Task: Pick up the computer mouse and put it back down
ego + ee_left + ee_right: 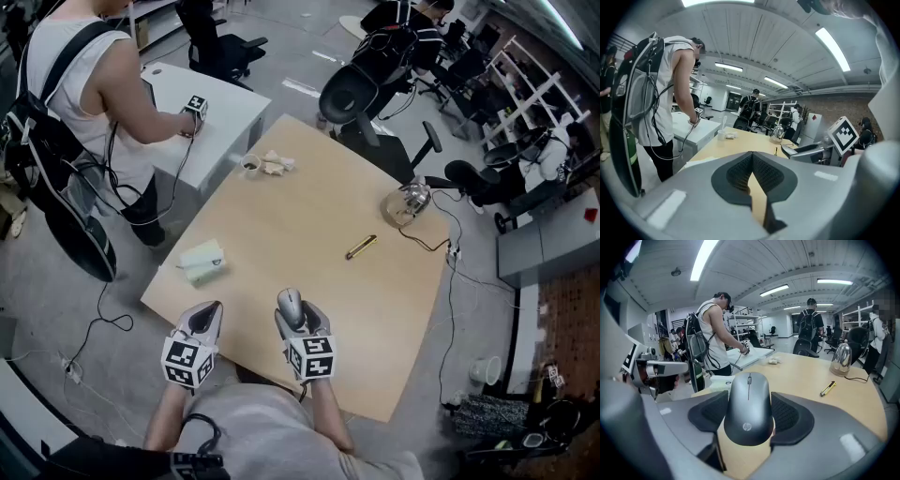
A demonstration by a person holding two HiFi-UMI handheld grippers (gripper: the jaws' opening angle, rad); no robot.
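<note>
A dark grey computer mouse (749, 406) with a scroll wheel sits between the black pads of my right gripper (750, 401), which is shut on its sides. In the head view the mouse (292, 305) and right gripper (292, 309) are over the front part of the light wooden table (281, 225). Whether the mouse touches the tabletop I cannot tell. My left gripper (207, 314) is just to its left, at the table's front edge. The left gripper (753, 161) is shut, pads touching, with nothing between them.
On the table lie a yellow utility knife (361, 247), a metal kettle (410, 200) with a cord, a pale green tissue pack (203, 261), a cup (249, 165) and crumpled paper (276, 163). A person (94, 84) works at a white table far left. Office chairs (361, 84) stand behind.
</note>
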